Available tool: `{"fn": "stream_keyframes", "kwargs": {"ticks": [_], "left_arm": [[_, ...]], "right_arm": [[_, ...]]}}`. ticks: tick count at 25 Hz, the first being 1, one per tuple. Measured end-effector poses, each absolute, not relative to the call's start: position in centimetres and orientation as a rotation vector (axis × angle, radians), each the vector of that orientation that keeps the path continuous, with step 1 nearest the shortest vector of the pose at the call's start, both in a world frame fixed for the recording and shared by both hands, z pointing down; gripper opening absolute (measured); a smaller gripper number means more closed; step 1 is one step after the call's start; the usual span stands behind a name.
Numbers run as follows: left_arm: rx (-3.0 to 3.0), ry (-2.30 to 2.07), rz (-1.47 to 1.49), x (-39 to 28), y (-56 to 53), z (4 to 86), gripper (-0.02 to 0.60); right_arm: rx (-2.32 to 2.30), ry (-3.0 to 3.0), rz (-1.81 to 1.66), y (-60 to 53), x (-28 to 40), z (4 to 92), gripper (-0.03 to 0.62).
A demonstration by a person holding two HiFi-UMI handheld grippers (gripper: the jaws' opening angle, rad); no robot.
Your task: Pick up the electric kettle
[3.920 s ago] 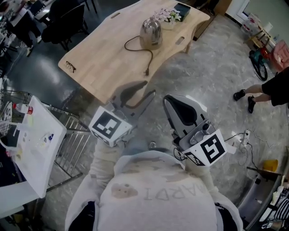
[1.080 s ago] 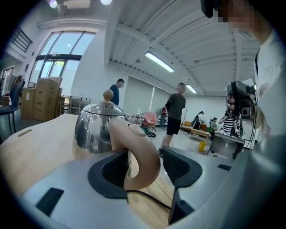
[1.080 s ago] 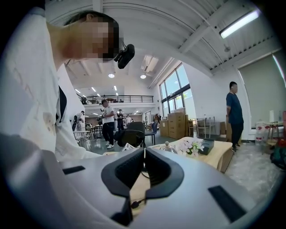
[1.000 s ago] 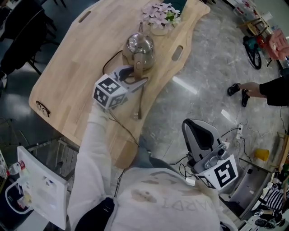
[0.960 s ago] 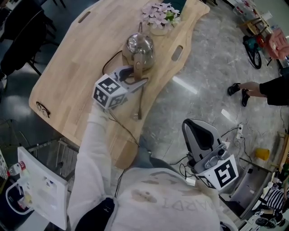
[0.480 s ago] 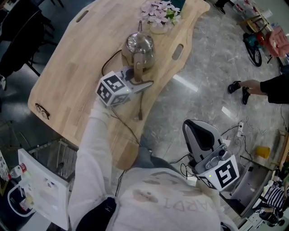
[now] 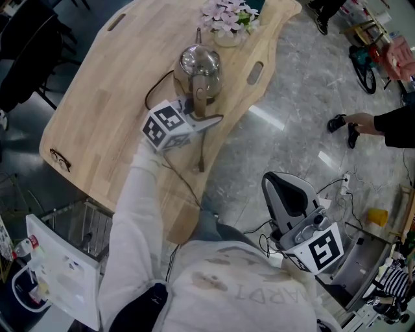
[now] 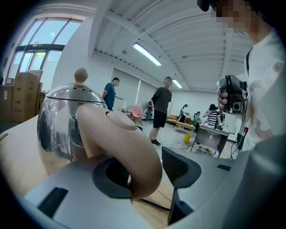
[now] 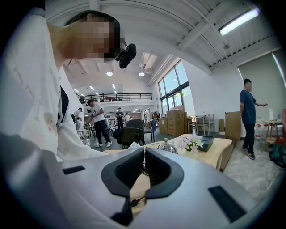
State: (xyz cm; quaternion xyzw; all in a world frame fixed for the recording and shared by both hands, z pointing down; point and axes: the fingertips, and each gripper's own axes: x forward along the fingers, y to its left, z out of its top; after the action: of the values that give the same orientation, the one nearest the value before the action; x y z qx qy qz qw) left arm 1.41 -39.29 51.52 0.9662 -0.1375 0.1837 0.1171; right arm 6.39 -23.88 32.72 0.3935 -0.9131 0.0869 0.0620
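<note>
The steel electric kettle stands on the wooden table, with its cord trailing to the near edge. Its beige handle lies between the jaws of my left gripper, resting on the left pad, with a gap to the right pad. In the head view my left gripper is stretched out at the kettle's near side and stands open. My right gripper is held low over the floor, jaws shut on nothing. The right gripper view shows the kettle far off.
A pot of pink flowers stands just beyond the kettle. Eyeglasses lie at the table's left edge. A wire rack and a white board are at my lower left. A person stands on the floor to the right.
I have come up to the table and stretched out my left arm. Over the last second the left gripper slid forward around the kettle's handle. The right gripper stayed put.
</note>
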Motion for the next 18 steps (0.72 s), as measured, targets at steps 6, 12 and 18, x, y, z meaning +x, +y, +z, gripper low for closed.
{"fn": "stream_keyframes", "kwargs": {"ticks": [6, 12, 18], "left_arm": [[2.808, -0.485, 0.593, 1.1, -40.1, 51.8, 0.127], [2.832, -0.518, 0.583, 1.1, -40.0, 51.7, 0.123], [2.859, -0.538, 0.593, 1.3, -39.9, 51.3, 0.120]], "right_arm": [[1.185, -2.755, 0.255, -23.6, 6.2, 32.7, 0.020], [1.185, -2.752, 0.245, -23.2, 6.1, 32.5, 0.020], [1.186, -2.747, 0.227, -22.6, 5.9, 32.3, 0.020]]}}
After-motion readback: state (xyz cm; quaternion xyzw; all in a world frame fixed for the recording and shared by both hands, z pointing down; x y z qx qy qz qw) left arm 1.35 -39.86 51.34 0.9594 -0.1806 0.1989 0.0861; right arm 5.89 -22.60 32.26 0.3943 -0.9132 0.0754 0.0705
